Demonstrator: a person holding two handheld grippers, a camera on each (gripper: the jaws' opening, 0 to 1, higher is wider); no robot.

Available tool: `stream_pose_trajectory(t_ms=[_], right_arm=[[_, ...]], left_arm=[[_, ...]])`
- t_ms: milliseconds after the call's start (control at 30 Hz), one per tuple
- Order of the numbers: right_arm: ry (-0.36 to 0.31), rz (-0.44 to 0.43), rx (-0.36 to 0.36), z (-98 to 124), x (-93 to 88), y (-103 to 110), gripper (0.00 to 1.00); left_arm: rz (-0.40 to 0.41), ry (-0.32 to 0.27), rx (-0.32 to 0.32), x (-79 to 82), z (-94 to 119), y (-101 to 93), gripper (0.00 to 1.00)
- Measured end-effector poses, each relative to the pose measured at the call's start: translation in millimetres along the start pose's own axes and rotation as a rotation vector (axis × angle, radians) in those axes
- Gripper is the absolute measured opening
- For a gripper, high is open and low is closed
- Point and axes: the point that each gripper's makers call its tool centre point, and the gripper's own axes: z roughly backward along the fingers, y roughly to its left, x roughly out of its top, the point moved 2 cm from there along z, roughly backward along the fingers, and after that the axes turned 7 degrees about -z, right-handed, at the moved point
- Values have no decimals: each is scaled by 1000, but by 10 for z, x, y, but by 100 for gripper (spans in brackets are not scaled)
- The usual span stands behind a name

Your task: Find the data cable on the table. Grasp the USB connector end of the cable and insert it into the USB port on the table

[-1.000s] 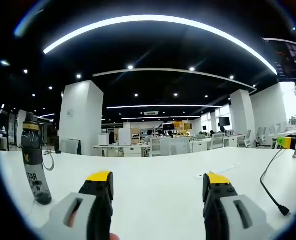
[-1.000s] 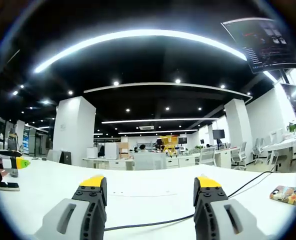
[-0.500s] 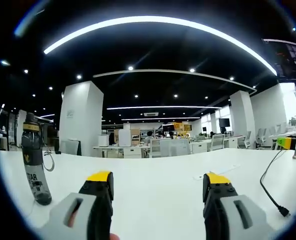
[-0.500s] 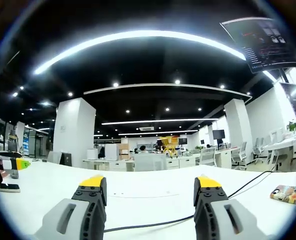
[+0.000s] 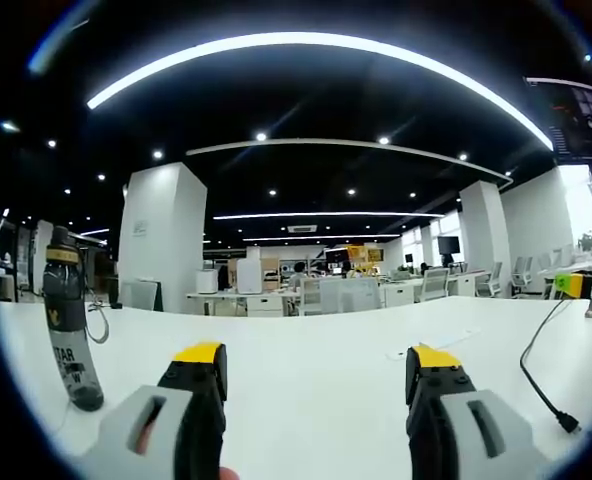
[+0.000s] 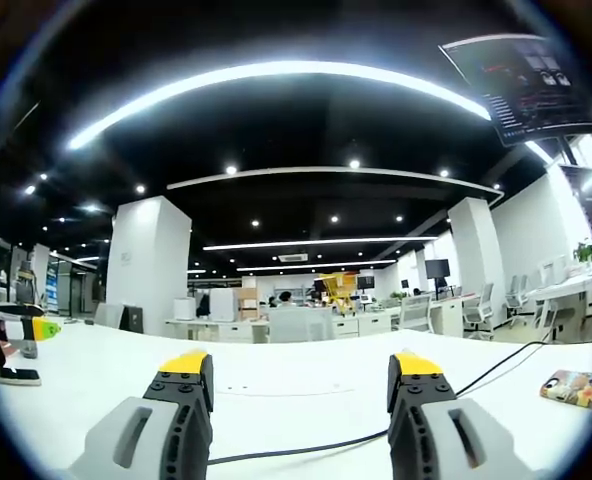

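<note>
Both claws are held wide open and empty: the grey, yellow-tipped left gripper (image 5: 317,358) and its twin, the right gripper (image 6: 301,365), are poised low over the white table (image 5: 306,332). A thin black data cable (image 6: 296,449) is seen running crosswise between the right gripper's jaws. Its black USB connector end (image 5: 568,422) is laid flat just outside the left gripper's right jaw, its axis angled away. The connector is judged to lie between the grippers; which is nearer cannot be told.
</note>
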Motion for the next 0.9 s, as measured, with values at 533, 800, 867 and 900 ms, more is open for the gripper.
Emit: stream_pose_trajectory(t_ms=[533,800,867,900], right_arm=[[-8,-22,3,5,9,-5,71],[-8,-24,2,6,11,-5,71],[-7,-24,3,6,10,-5,71],[-7,-23,3,7,11,-3,71]], left_arm=[[4,-5,0,0,-3,-1,73],[1,-2,-2,-4,-1,-2,73],[0,-1,-2,-5,-1,-2,73],[0,-1,-3,-4,1,-4,73]])
